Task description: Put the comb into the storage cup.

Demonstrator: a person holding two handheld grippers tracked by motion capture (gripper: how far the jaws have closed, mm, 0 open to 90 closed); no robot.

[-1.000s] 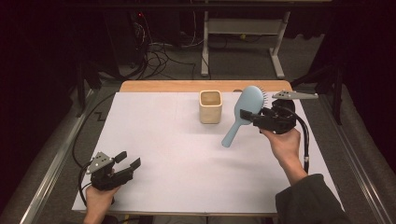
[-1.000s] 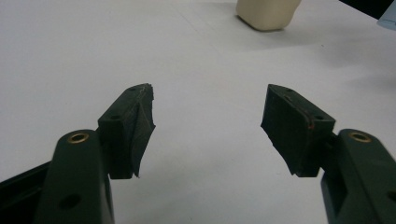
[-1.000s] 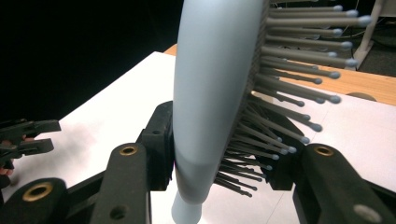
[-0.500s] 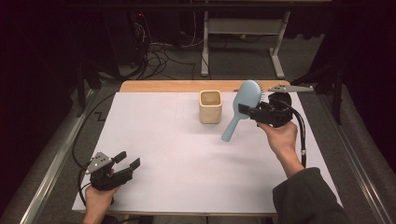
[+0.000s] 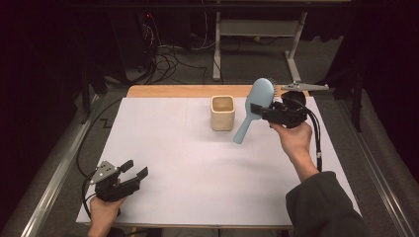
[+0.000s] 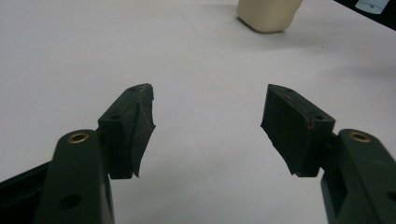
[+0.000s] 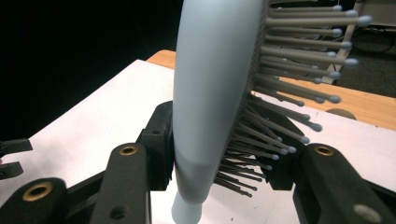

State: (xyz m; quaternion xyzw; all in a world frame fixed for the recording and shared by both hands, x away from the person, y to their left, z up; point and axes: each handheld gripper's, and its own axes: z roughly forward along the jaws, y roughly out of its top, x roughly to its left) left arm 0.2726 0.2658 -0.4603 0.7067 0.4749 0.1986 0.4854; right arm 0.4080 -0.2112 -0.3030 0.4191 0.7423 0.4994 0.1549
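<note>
A light blue hairbrush point(image 5: 260, 94) hangs in the air over the table's far right part, head up and handle slanting down to the left. My right gripper point(image 5: 259, 110) is shut on it where head meets handle. In the right gripper view the brush point(image 7: 210, 84) stands between the jaws, bristles pointing right, right gripper point(image 7: 219, 158) pressed on both sides. A beige cup point(image 5: 223, 112) stands upright just left of the brush; its base shows at the top of the left gripper view point(image 6: 268, 14). My left gripper point(image 5: 134, 170) rests open at the front left, nothing between its jaws point(image 6: 208, 126).
A white sheet point(image 5: 188, 168) covers the table, with a wooden strip point(image 5: 168, 91) bare along the far edge. Behind the table stand a metal desk frame point(image 5: 257, 29) and cables point(image 5: 163, 59) on the floor. Metal rails run along both sides.
My right gripper has carried the hairbrush a little farther away and higher in the picture, still beside the cup. The left gripper has stayed where it was.
</note>
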